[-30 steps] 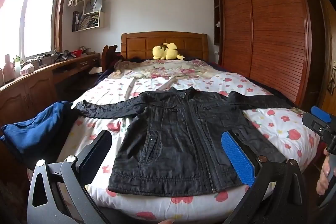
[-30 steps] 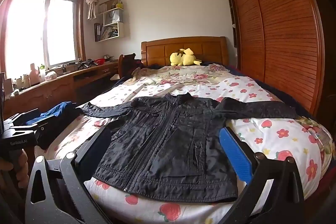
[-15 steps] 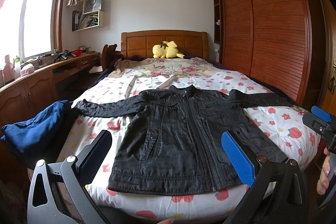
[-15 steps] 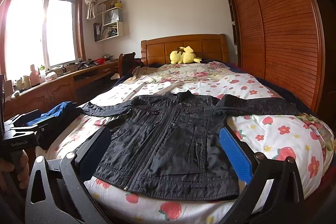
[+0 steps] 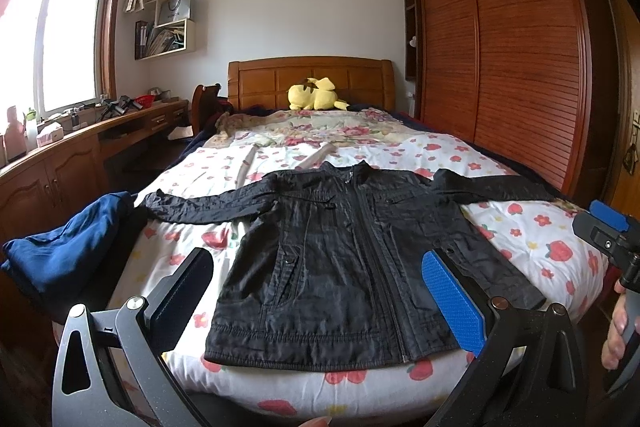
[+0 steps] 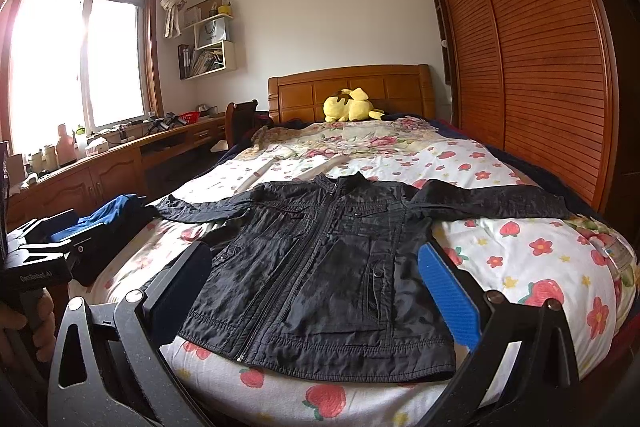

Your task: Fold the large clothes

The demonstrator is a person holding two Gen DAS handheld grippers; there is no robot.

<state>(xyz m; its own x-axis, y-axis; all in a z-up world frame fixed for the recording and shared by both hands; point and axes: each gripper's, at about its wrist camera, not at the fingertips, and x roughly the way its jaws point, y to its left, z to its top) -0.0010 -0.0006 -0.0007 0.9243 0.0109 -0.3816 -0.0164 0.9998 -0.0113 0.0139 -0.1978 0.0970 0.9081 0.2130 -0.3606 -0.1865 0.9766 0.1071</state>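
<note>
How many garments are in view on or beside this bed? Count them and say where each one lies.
2. The black jacket lies spread flat, zipped, across the bed's foot. A blue garment is bunched at the bed's left edge. More could be hidden beneath it.

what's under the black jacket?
The black jacket lies spread flat, zipped, on the bed's strawberry-print quilt, which shows all around it. Whatever is directly beneath its body is covered. Both grippers are open, clear of it.

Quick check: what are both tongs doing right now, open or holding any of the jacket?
Left tongs: open, holding nothing, short of the black jacket.
Right tongs: open, holding nothing, also clear of the jacket.
</note>
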